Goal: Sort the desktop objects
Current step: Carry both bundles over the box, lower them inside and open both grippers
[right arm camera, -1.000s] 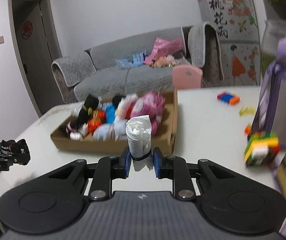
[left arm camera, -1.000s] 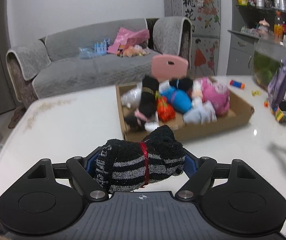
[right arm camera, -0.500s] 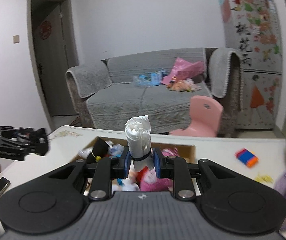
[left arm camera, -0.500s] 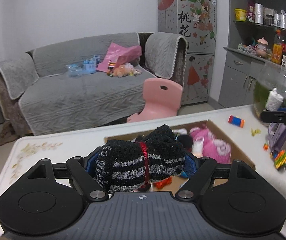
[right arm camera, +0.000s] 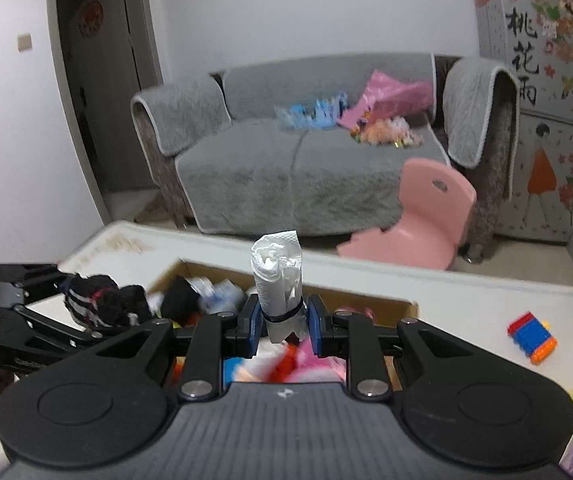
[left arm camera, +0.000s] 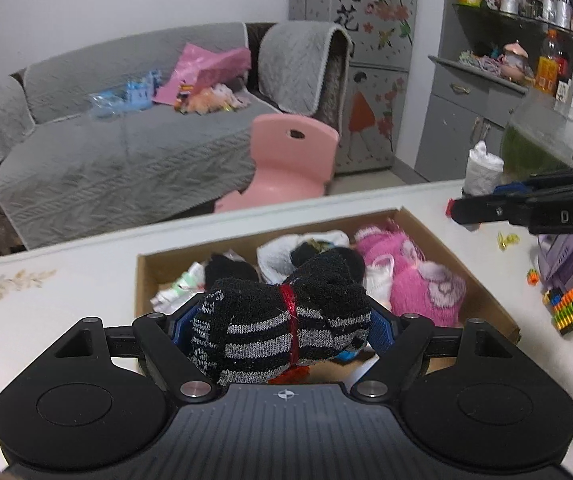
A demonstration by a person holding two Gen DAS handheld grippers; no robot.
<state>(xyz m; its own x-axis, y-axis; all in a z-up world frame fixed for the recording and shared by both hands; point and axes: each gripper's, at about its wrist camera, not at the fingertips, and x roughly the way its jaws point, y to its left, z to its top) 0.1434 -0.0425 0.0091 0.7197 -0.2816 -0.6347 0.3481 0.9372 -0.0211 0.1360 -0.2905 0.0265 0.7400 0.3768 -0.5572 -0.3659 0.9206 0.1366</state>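
Note:
My left gripper (left arm camera: pixel 282 326) is shut on a black sock bundle (left arm camera: pixel 278 320) with grey stripes and a red tie, held above the near left part of the cardboard box (left arm camera: pixel 486 300). The box holds several rolled socks, among them a pink fluffy pair (left arm camera: pixel 418 276). My right gripper (right arm camera: pixel 280 322) is shut on a white rolled tissue bundle (right arm camera: pixel 278 280) with a black band, held upright over the box (right arm camera: pixel 366 300). The right gripper also shows in the left wrist view (left arm camera: pixel 526 204), and the left gripper with its bundle shows in the right wrist view (right arm camera: pixel 102 300).
The box sits on a white table (left arm camera: pixel 46 308). Toy bricks lie at the right: a coloured block stack (left arm camera: pixel 570 308) and a red-blue-orange brick (right arm camera: pixel 530 338). A purple bag (left arm camera: pixel 562 252) and a glass tank (left arm camera: pixel 542 144) stand at the right edge. A pink chair (right arm camera: pixel 426 220) and grey sofa are beyond.
Both grippers have risen and moved in over the box, each still holding its bundle. The left gripper now hangs over the box's near left part; the right one has come in from the right.

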